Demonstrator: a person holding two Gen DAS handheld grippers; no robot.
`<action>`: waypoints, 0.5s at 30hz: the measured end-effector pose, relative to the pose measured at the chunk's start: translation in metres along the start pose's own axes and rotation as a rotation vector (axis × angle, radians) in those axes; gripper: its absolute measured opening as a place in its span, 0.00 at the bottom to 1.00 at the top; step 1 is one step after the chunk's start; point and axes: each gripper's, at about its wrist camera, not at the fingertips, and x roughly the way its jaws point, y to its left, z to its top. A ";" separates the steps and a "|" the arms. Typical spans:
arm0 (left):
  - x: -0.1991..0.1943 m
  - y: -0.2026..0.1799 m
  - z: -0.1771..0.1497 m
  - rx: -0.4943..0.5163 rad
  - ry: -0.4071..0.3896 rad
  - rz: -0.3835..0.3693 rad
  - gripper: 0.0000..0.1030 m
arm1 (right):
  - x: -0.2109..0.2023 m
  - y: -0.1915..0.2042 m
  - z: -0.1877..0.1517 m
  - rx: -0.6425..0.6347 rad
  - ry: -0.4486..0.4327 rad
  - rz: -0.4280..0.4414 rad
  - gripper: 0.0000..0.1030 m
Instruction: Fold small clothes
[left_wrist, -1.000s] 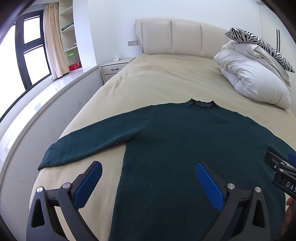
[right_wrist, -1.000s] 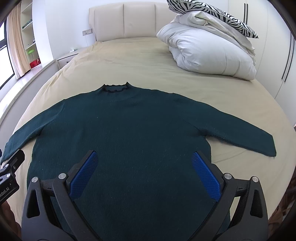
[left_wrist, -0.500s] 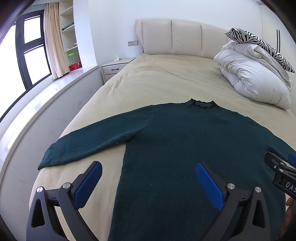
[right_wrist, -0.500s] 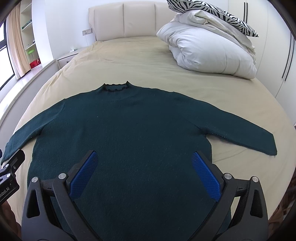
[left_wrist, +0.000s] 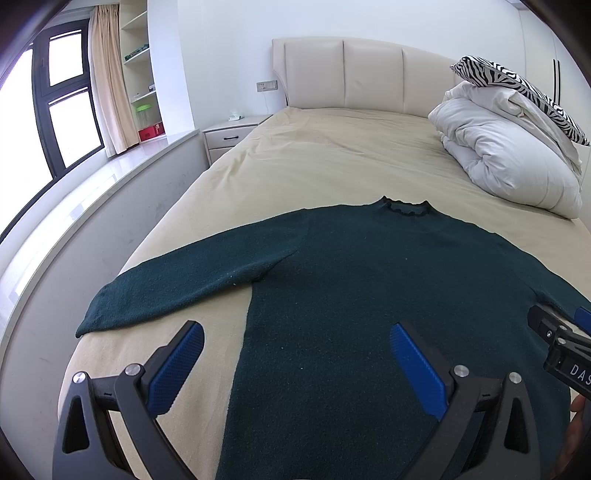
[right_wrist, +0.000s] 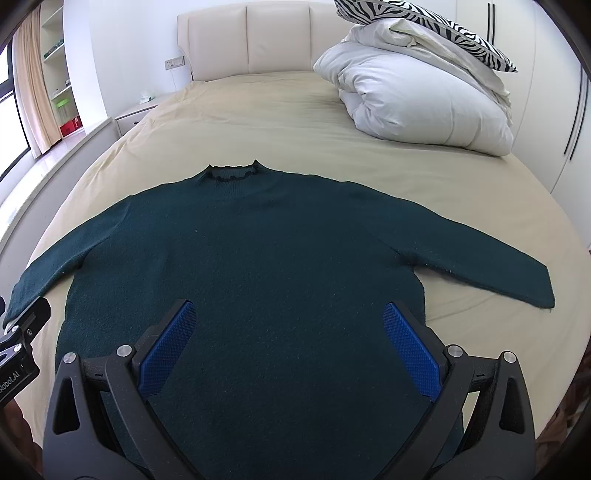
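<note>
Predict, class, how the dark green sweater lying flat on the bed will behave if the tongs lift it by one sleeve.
The sweater is a soft knit lying flat on the bed, so it would probably droop and trail rather than hold its shape. Its fuzzy surface likely grips the sheet, dragging or bunching if pushed. It looks light and not fragile.

You have a wide bed with a beige fitted sheet (right_wrist: 280, 110) and a cream padded headboard (right_wrist: 247, 37) as your surface. Spread flat on it, collar toward the headboard and both sleeves out to the sides, lies a dark green knitted sweater (right_wrist: 258, 266). At the far right of the mattress sits a folded white duvet (right_wrist: 417, 99), topped by a zebra-striped pillow (right_wrist: 424, 18).
</note>
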 end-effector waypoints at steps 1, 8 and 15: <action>0.000 0.000 0.000 0.000 0.000 0.000 1.00 | 0.000 0.000 0.000 0.000 0.001 0.000 1.00; 0.000 0.000 0.000 0.001 -0.001 0.000 1.00 | 0.001 0.000 0.001 0.001 0.003 0.002 1.00; 0.000 0.001 -0.001 0.001 0.000 -0.001 1.00 | 0.002 0.001 0.000 0.000 0.006 0.003 1.00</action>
